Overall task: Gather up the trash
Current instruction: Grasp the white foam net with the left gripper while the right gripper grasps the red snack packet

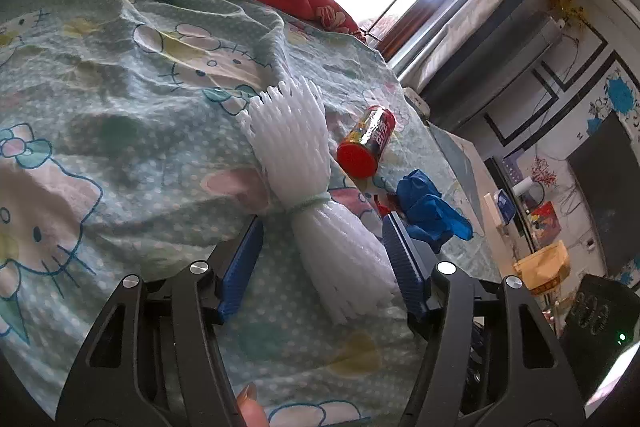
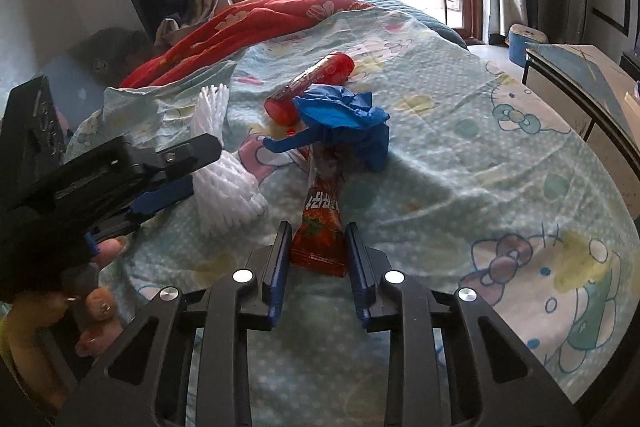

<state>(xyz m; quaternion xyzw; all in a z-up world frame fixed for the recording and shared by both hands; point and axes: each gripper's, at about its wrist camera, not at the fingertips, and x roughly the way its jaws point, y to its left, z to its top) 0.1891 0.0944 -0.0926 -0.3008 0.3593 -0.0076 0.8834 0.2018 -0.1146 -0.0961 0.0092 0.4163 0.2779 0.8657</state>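
On the bed covered by a pale blue cartoon-cat sheet [image 2: 460, 155], the left hand-held gripper [image 1: 324, 247] stands about half open astride the lower end of a white foam-net sleeve tied at its waist [image 1: 304, 179]; its right blue pad [image 1: 404, 267] lies against the foam, while the left pad stands clear, with bare sheet in the gap. The right hand-held gripper [image 2: 318, 259] has its narrow jaws on either side of a red printed snack wrapper [image 2: 320, 239], both pads at the wrapper's edges. Just beyond lie a crumpled blue plastic glove [image 2: 344, 123] and a red cylindrical can on its side [image 2: 312, 83], touching each other. A red flowered quilt [image 2: 256, 23] bounds the far side. To the right the sheet is open up to the bed edge, where a pale cabinet [image 2: 576, 83] stands
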